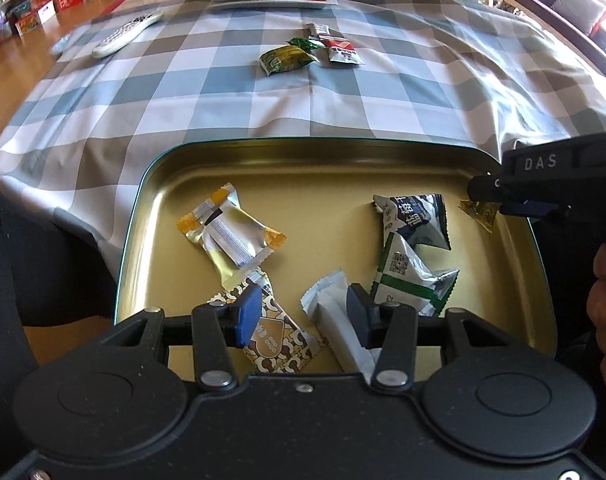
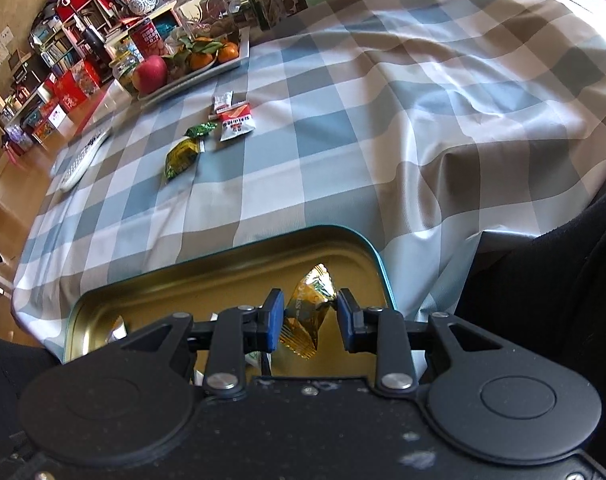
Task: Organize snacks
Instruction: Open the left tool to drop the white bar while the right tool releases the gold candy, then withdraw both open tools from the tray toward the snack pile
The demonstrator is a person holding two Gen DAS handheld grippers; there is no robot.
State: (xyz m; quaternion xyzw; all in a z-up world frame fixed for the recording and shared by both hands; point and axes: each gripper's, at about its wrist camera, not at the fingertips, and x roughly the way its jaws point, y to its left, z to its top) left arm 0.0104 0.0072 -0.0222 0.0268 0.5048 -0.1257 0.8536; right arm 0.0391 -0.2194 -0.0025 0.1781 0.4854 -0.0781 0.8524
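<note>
A gold tin tray (image 1: 155, 208) lies at the table's near edge and holds several wrapped snacks, among them a silver-orange packet (image 1: 229, 236), a brown patterned packet (image 1: 275, 332) and a navy-white packet (image 1: 417, 216). My left gripper (image 1: 305, 316) is open and empty just above them. My right gripper (image 2: 309, 316) is over the tray's right end (image 2: 379, 268), with a gold candy wrapper (image 2: 305, 320) between its fingers; the jaws stand a little apart around it. It also shows in the left wrist view (image 1: 479, 210). Green packets (image 1: 287, 58) and a red-white packet (image 1: 343, 53) lie mid-table.
A white remote (image 1: 125, 34) lies at the far left of the checked tablecloth (image 1: 423, 92). A white fruit plate (image 1: 263, 0) with an apple and tangerines stands at the back, with jars and boxes behind. My dark-clothed arms flank the tray.
</note>
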